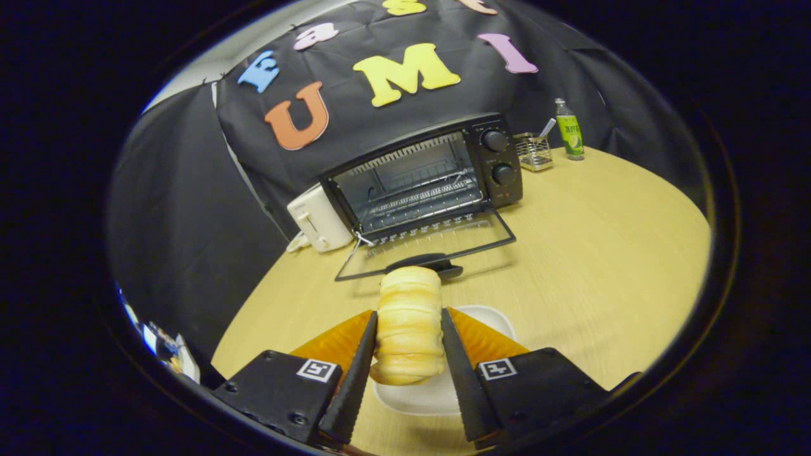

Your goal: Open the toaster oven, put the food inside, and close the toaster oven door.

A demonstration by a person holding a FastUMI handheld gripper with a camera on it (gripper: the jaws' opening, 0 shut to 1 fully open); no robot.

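Note:
A pale ridged bread roll (409, 324) stands upright between my fingers, and my gripper (408, 320) is shut on it, lifted above a white plate (488, 316). Beyond the roll sits the black toaster oven (423, 174) on the wooden table (602, 253). Its glass door (426, 248) lies folded down flat toward me, with the dark handle (423, 261) just behind the roll's top. The wire rack (421, 199) inside is bare. Two knobs (497, 155) sit on the oven's right panel.
A white pop-up toaster (319, 220) stands against the oven's left side. To the oven's right are a wire holder (533, 151) with a utensil and a green bottle (569, 130). The table's left edge drops off near the black cloth wall.

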